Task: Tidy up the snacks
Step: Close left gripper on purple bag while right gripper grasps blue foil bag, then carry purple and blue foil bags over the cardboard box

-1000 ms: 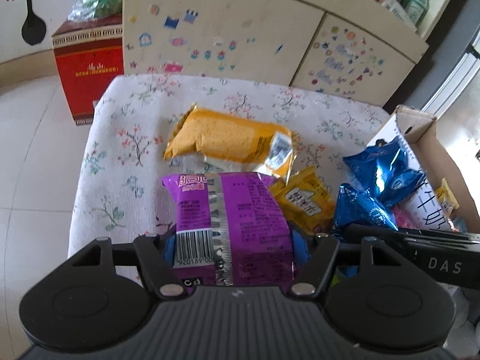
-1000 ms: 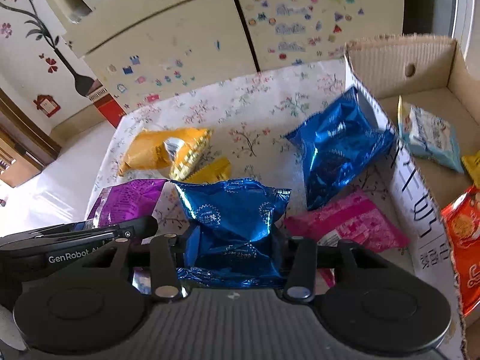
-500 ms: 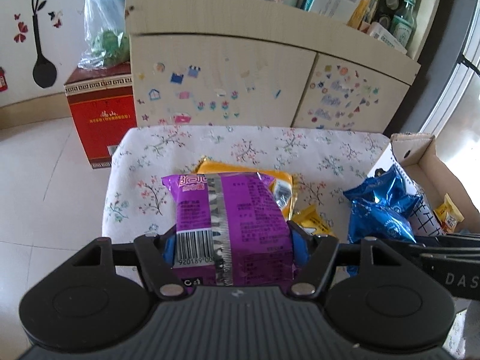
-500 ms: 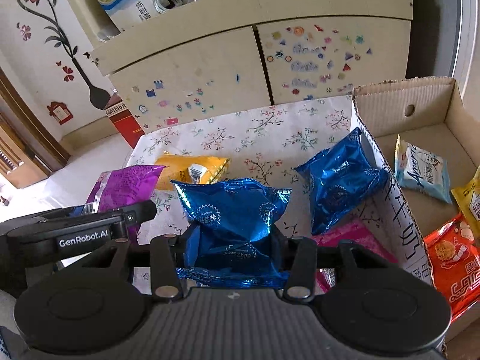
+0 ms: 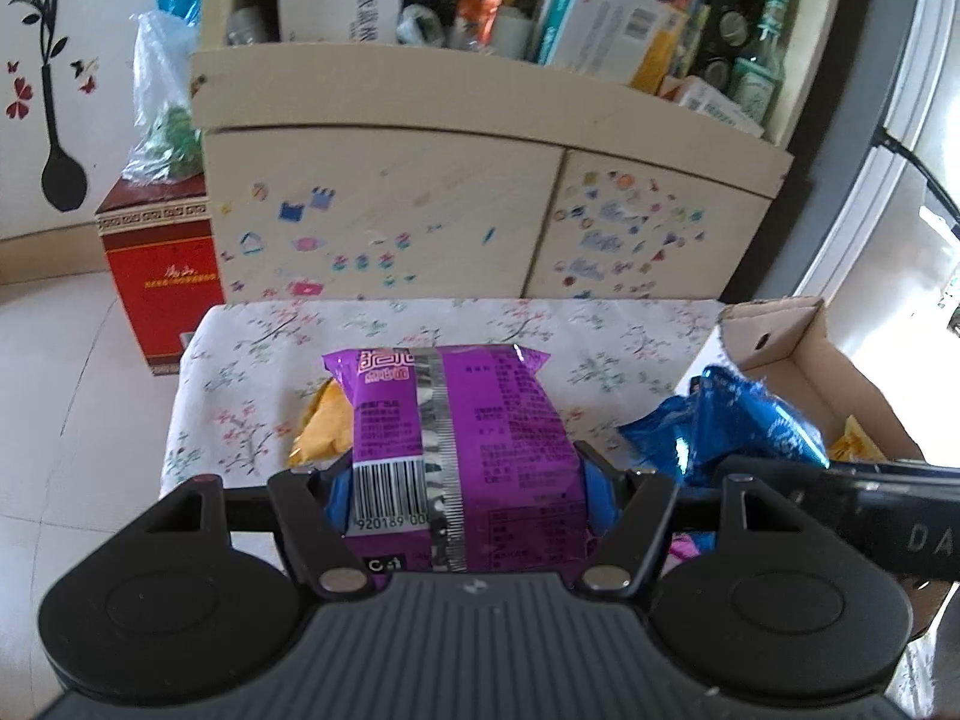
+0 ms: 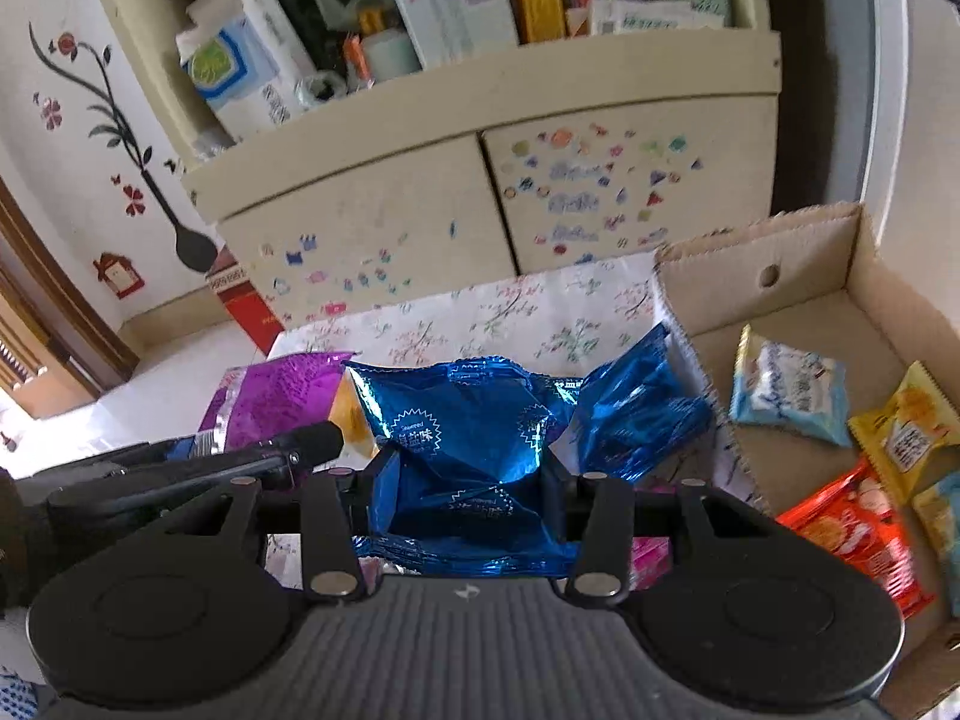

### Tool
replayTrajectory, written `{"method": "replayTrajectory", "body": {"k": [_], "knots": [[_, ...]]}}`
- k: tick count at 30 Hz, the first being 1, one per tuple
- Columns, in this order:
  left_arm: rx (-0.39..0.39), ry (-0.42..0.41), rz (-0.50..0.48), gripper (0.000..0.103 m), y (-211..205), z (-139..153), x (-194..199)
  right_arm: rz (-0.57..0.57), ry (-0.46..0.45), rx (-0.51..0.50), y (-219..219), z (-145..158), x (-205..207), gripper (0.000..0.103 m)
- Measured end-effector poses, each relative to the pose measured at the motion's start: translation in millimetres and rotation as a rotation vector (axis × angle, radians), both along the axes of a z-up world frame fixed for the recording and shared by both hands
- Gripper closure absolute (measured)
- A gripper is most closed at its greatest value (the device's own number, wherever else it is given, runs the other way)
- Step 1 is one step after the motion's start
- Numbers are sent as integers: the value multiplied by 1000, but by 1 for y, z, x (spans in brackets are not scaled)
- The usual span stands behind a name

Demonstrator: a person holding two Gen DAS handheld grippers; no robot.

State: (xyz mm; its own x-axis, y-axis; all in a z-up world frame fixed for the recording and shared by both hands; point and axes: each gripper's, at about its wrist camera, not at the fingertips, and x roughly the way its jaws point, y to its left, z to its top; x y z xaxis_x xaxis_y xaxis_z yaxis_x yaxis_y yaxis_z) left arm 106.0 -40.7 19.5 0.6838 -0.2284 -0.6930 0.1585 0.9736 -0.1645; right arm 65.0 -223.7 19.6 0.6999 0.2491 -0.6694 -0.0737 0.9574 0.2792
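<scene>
Both grippers have risen since a second ago: the tabletop point(image 5: 252, 360) now lies farther below and the cabinet shelves have come into view, while each packet stays in its grip. The left gripper point(image 5: 471, 480) has its jaws clenched on the purple snack packet point(image 5: 456, 438), held upright above the tabletop, to the left of the cardboard box point(image 6: 828, 300). The right gripper point(image 6: 465, 480) has its jaws clenched on a blue foil packet point(image 6: 462, 450), crumpled at the waist, just left of the box's near wall. Lifting both clear likely lets them be carried over that wall and dropped inside, where a pale blue packet point(image 6: 789, 390), a yellow packet point(image 6: 906, 426) and an orange-red packet point(image 6: 852, 522) already lie. A second blue packet point(image 6: 645, 408) leans against the box wall, an orange bag point(image 5: 324, 426) rests behind the purple one, and a pink packet point(image 6: 651, 558) lies beneath the right gripper. The box's raised wall and the leaning blue packet stand in the way.
</scene>
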Motion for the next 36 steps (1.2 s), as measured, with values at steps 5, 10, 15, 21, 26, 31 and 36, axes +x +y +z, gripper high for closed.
{"method": "replayTrajectory", "body": {"k": [5, 10, 15, 21, 26, 31, 36], "knots": [[-11, -27, -29, 35, -17, 7, -2, -46, -39, 14, -18, 15, -6, 51], [-15, -49, -79, 35, -37, 10, -5, -101, -46, 22, -38, 21, -10, 51], [-36, -52, -136, 35, -62, 9, -8, -144, -28, 12, -52, 20, -16, 51], [-37, -66, -224, 35, -91, 8, -15, -191, -6, 21, -74, 19, -26, 51], [-47, -60, -271, 35, -107, 6, -20, -243, -2, 41, -95, 22, -34, 51], [-74, -33, -285, 35, -124, 0, -24, -290, -1, 79, -117, 24, -41, 51], [-99, -20, -298, 35, -147, -2, -27, -347, -5, 109, -136, 26, -48, 51]]}}
